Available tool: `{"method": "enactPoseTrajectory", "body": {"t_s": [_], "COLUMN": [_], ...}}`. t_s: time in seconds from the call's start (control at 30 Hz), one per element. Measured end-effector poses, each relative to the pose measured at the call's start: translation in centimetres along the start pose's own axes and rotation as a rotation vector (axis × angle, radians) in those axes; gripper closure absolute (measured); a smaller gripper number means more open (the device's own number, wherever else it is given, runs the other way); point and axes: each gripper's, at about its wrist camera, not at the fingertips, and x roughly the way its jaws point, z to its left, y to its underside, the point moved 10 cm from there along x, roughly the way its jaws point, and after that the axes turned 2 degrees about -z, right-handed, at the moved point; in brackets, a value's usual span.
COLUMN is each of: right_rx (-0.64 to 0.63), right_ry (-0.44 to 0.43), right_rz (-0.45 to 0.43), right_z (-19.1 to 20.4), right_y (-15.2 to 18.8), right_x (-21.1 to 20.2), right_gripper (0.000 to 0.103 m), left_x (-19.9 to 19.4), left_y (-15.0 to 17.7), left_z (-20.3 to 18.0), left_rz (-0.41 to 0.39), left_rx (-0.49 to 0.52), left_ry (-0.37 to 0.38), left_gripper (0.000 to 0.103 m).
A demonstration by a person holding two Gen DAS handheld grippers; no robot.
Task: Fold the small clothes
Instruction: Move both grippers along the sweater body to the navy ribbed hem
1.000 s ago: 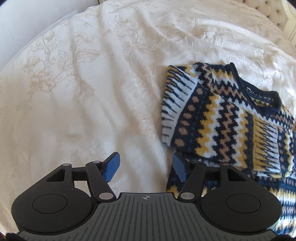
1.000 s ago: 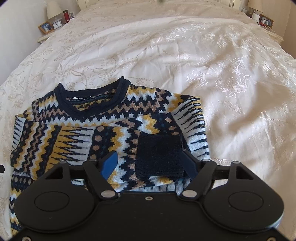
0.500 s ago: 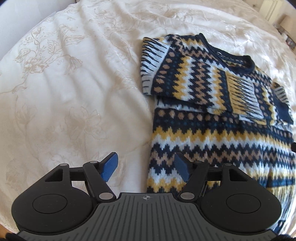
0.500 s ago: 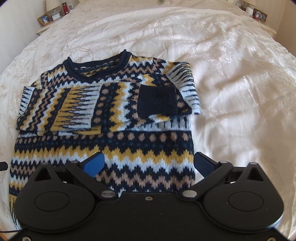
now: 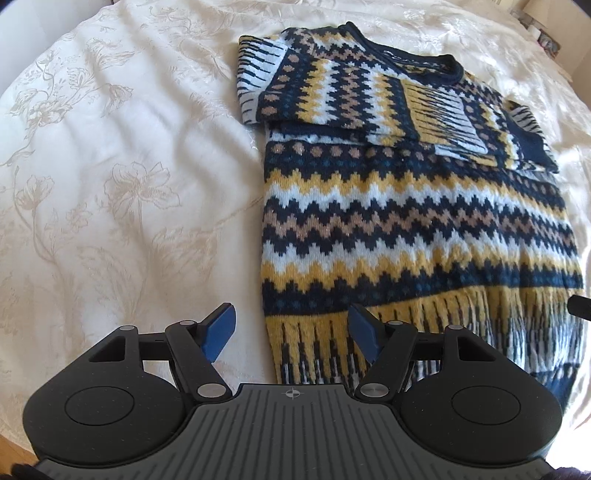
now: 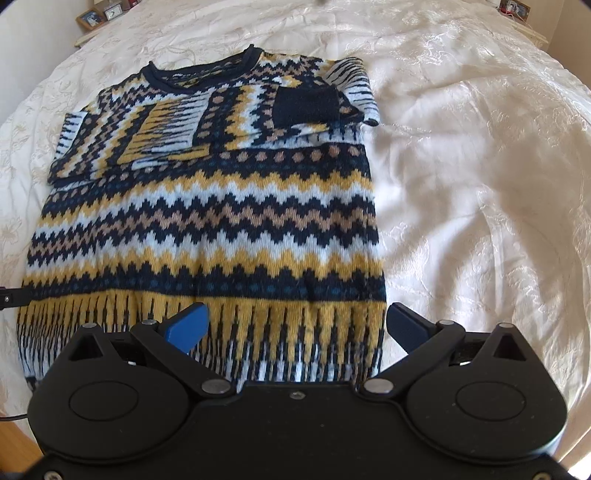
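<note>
A knitted sweater (image 5: 413,221) (image 6: 207,221) in navy, yellow, white and tan zigzags lies flat on the bed, neck away from me, both sleeves folded across the chest. My left gripper (image 5: 291,332) is open over the hem's left corner, its right finger above the fringe-patterned hem and its left finger above the bedspread. My right gripper (image 6: 295,325) is open wide at the hem's right corner, its left finger over the hem and its right finger just past the sweater's edge. Neither holds anything.
A cream floral bedspread (image 5: 110,184) (image 6: 480,184) covers the bed on both sides of the sweater. A nightstand with picture frames and a clock (image 6: 99,16) stands at the far left, another (image 6: 517,11) at the far right.
Both grippers have pulled back from the folded sleeves at the chest down to the hem. The right gripper's jaws have spread wider. The sweater has not moved.
</note>
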Motion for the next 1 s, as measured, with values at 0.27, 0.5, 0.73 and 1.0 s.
{"method": "enactPoseTrajectory", "body": {"t_s": [0.27,0.5,0.73,1.0], "right_rx": [-0.084,-0.110,-0.110,-0.178], "right_ry": [-0.045,-0.072,-0.106,-0.129], "right_rz": [0.098,0.097,0.076,0.029], "right_z": [-0.5,-0.5,-0.7,-0.7], "right_y": [3.8,5.3,6.8,7.5], "right_x": [1.5,2.0,1.8,2.4], "right_gripper": [0.001,0.001,0.001,0.000], "left_x": [1.1,1.5,1.3,1.9], "left_y": [2.7,3.2,5.1,5.3], "left_z": [-1.7,-2.4,-2.5,-2.0], "left_rz": [0.045,0.008,-0.012,0.003], "left_rx": [0.017,0.027,0.002,-0.046], "left_ry": [-0.094,-0.162,-0.172,-0.225], "left_gripper": [0.037,0.034,0.021,0.004]}}
